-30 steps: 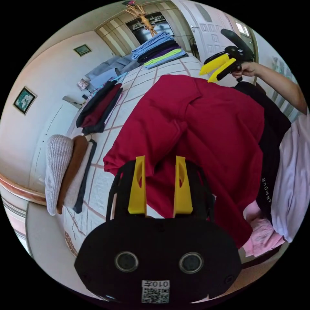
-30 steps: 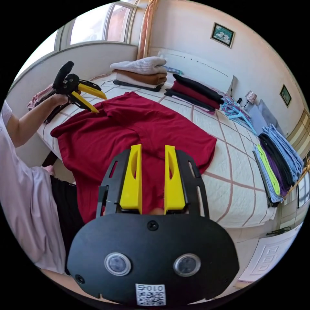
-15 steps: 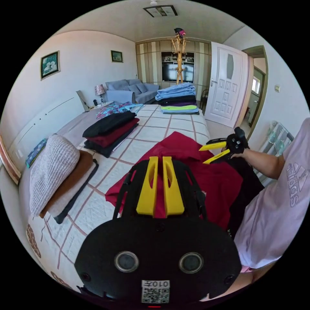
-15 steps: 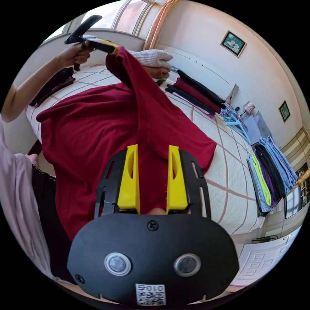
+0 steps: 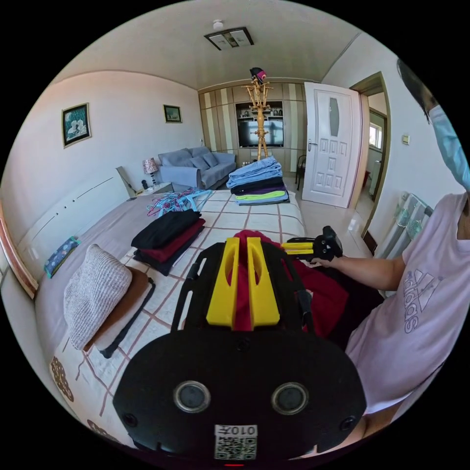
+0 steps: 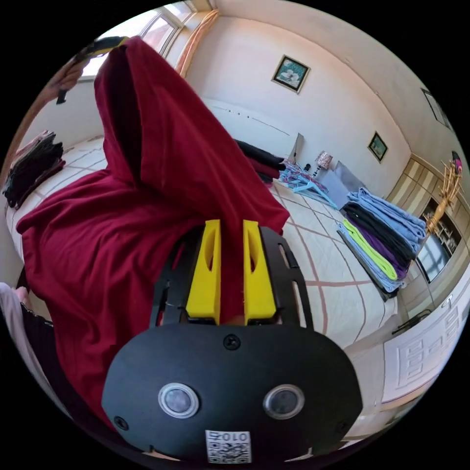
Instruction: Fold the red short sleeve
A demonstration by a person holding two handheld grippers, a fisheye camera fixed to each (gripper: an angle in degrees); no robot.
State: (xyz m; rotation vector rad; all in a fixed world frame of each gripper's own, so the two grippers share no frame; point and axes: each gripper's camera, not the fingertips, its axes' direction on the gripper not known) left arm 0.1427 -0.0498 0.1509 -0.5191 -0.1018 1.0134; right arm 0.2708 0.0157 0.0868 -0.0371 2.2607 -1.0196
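Note:
The red short sleeve shirt [image 6: 98,245] is partly lifted off the bed [image 6: 323,254], and one part rises in a tall peak. My left gripper [image 6: 103,46] holds that peak up at the top left of the right gripper view. In the left gripper view, my left gripper [image 5: 242,242] is shut, with red cloth [image 5: 242,303] pinched between its yellow jaws. My right gripper [image 6: 230,225] is shut on another part of the shirt, lower and nearer the bed's edge. A hand holds the right gripper [image 5: 299,247] beside the red shirt [image 5: 323,298].
Folded stacks lie on the bed: grey knit and brown [image 5: 95,293], black and dark red [image 5: 166,235], blue, purple and green [image 5: 257,178]. Hangers [image 5: 171,200] lie near the headboard. A dark pile [image 6: 32,161] sits at the bed's near corner. The person in a lilac t-shirt [image 5: 416,313] stands alongside.
A second ago both grippers were open over the flat shirt. The left one shut on it and raised it high. The right one has now shut on it too and risen.

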